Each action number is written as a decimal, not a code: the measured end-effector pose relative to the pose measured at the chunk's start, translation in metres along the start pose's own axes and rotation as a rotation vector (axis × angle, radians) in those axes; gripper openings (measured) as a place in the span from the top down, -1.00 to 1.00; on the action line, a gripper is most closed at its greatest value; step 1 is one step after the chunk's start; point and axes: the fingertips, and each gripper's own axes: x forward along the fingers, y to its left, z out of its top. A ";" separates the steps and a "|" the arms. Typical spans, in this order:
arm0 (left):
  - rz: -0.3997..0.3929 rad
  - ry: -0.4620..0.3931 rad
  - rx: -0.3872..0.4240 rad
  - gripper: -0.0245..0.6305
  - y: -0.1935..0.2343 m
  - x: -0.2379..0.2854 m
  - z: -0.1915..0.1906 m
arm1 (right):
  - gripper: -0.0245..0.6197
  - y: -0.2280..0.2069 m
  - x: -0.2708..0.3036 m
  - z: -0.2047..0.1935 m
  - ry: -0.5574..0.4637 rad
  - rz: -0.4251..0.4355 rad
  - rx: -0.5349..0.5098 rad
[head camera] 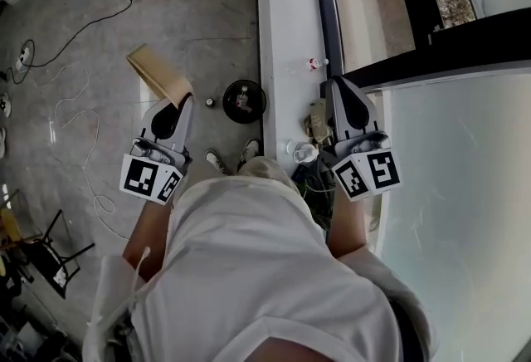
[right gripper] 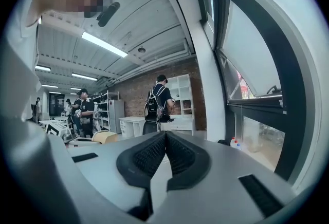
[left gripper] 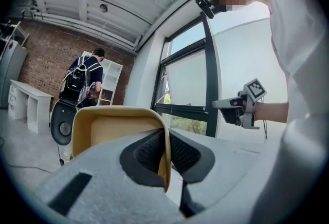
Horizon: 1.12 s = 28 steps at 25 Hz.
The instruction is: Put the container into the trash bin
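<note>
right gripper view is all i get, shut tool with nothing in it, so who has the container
observer: the left tool has it; the left gripper view shows its jaws pinching one wall of the tan container.
operator: ok where's the bin
observer: in the head view a black round bin stands on the floor, close beside the white ledge.
operator: is the container over it yet
observer: no, in the head view the container is left of the bin, over bare floor.
</note>
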 end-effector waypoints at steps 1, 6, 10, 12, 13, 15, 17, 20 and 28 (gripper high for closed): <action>-0.007 0.010 0.017 0.86 -0.004 0.005 0.001 | 0.92 -0.006 0.003 -0.001 -0.006 0.006 0.011; 0.014 0.060 0.019 0.86 -0.005 0.023 -0.011 | 0.92 -0.024 0.021 -0.022 0.029 0.047 0.040; 0.028 0.110 0.004 0.86 0.006 0.036 -0.034 | 0.92 -0.034 0.035 -0.048 0.084 0.063 0.063; 0.031 0.131 -0.021 0.86 0.011 0.040 -0.048 | 0.92 -0.036 0.038 -0.064 0.123 0.067 0.074; 0.033 0.140 -0.040 0.86 0.013 0.043 -0.056 | 0.92 -0.037 0.041 -0.072 0.140 0.067 0.077; 0.037 0.155 -0.077 0.86 0.017 0.048 -0.075 | 0.92 -0.038 0.048 -0.088 0.167 0.069 0.079; 0.040 0.169 -0.106 0.86 0.018 0.053 -0.095 | 0.92 -0.034 0.056 -0.105 0.189 0.077 0.074; 0.037 0.194 -0.149 0.86 0.018 0.059 -0.127 | 0.92 -0.026 0.062 -0.134 0.232 0.102 0.058; 0.011 0.258 -0.241 0.86 0.027 0.078 -0.221 | 0.92 -0.009 0.071 -0.224 0.332 0.098 0.120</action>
